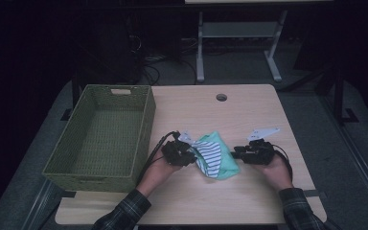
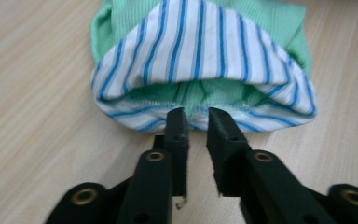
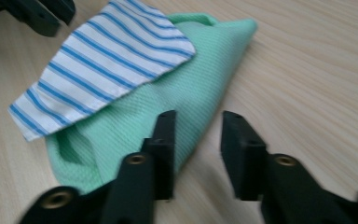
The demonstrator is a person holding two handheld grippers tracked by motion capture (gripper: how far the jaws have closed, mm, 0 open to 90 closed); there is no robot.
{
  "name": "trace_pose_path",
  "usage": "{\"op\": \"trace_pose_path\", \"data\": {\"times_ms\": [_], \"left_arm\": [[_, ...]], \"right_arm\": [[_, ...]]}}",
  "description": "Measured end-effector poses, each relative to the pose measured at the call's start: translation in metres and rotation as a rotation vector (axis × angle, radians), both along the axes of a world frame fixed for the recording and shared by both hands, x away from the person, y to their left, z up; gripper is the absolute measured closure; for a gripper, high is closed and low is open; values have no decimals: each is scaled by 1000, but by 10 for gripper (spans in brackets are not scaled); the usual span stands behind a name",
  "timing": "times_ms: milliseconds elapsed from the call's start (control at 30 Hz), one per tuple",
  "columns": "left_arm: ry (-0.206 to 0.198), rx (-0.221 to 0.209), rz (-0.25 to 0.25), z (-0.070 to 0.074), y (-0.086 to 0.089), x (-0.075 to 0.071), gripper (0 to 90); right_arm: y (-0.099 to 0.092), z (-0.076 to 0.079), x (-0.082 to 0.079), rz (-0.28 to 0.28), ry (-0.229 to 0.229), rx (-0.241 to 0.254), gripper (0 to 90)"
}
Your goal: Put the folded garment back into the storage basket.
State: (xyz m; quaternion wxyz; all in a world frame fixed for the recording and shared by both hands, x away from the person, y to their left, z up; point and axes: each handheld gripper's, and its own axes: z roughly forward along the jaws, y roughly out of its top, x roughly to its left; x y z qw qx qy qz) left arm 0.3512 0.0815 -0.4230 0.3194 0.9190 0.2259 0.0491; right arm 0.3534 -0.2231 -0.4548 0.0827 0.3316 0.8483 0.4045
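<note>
The left gripper [image 2: 197, 116] stands nearest, its two black jaws parted with a narrow gap, tips at the hem of the folded cloth [image 2: 200, 60] but pinching nothing; the striped blue-and-white layer lies just beyond them, green knit showing inside the fold; the right gripper [image 3: 199, 122] is likewise spread, one jaw over the green edge of the cloth [image 3: 168, 88], the other over bare wood, nothing clamped between them; from above, the cloth [image 1: 214, 155] lies on the table [image 1: 249, 110] between the left gripper [image 1: 193, 154] and the right gripper [image 1: 235, 154]; out past the left gripper stands a green woven basket [image 1: 143, 124].
</note>
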Motion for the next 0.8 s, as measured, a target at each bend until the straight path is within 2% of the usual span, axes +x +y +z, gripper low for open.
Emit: {"op": "trace_pose_path", "data": {"times_ms": [33, 67, 100, 200, 300, 400, 500, 567, 633, 800], "left_arm": [[4, -2, -2, 1, -1, -1, 702], [-4, 14, -16, 4, -3, 0, 674], [-2, 7, -9, 5, -4, -1, 636], [9, 21, -34, 8, -7, 3, 541], [12, 26, -59, 9, -11, 6, 457], [11, 21, -70, 12, -12, 8, 384], [14, 18, -73, 15, -13, 11, 322], [19, 37, -85, 18, -14, 14, 276], [28, 48, -89, 19, -18, 17, 228], [47, 92, -103, 17, -27, 26, 158]], "right_arm": [[-4, 0, -1, -11, -10, 1, 550], [-6, -1, -2, -21, -13, 3, 518], [-11, -1, -4, -31, -11, 4, 477], [-19, -5, -6, -50, -14, 3, 382], [-26, -12, -8, -81, -17, -37, 268], [-28, -18, -9, -116, -44, -88, 178], [-30, -23, -7, -137, -51, -99, 138], [-32, -27, -7, -139, -63, -107, 128], [-35, -28, -5, -144, -44, -90, 128], [-36, -28, -4, -149, -41, -89, 127]]}}
